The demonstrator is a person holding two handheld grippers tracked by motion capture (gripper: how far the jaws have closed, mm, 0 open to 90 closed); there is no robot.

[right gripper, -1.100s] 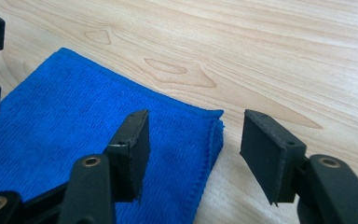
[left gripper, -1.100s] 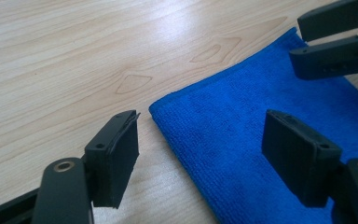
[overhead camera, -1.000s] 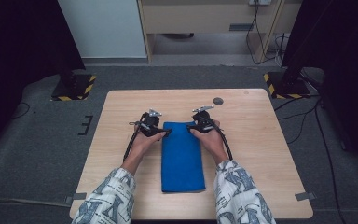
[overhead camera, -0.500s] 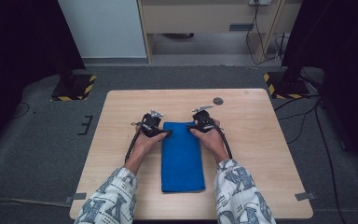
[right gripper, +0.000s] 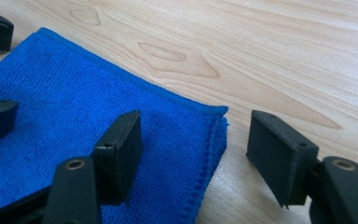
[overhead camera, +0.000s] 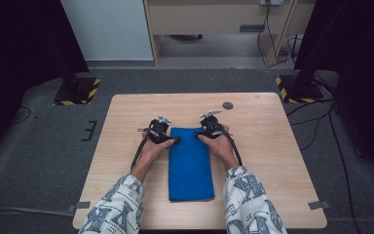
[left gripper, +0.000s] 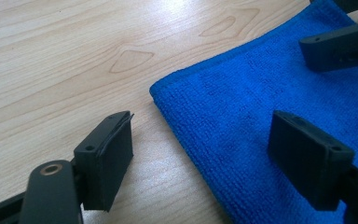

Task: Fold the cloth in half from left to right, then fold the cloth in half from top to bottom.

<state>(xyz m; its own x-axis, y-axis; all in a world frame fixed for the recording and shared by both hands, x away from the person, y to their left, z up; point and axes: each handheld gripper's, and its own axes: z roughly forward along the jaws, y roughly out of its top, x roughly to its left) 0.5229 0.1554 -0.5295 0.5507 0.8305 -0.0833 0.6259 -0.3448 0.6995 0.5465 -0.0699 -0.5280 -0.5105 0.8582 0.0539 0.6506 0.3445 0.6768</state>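
Both my jaws spread: left gripper (overhead camera: 174, 140) and right gripper (overhead camera: 200, 132) each straddle a far corner of the blue towel (overhead camera: 191, 163); sink lower, pinch all layers together.

I work at a light wooden table (overhead camera: 272, 161) standing on grey carpet (overhead camera: 44, 161), with strips of tape at its near corners. Beyond it I note a pale panel (overhead camera: 109, 29), a beige cabinet (overhead camera: 214, 19) with cables hanging, and black stands on yellow-and-black striped bases (overhead camera: 78, 92). Both sides fall into darkness
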